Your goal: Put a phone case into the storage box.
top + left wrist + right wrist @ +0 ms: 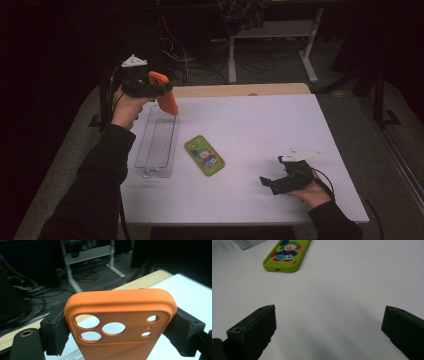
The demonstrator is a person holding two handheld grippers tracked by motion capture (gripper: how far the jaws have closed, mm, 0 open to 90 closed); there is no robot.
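Note:
My left gripper [159,89] is raised over the far end of a clear plastic tray [156,142] and is shut on an orange phone case [165,96]. In the left gripper view the orange phone case [120,325] is squeezed by its two long edges between the foam pads [56,332], camera cut-outs facing me. A green phone case with a clown picture [204,155] lies flat on the white table beside the tray. My right gripper [267,181] rests low near the front right and points toward the green phone case [287,255]; its jaws stand wide open with nothing between them.
The white tabletop [260,130] has a wooden strip [240,90] along its far edge. Beyond it stand desk legs [232,55] and tangled cables on a dark floor. The tray's corner [249,243] shows at the top left of the right gripper view.

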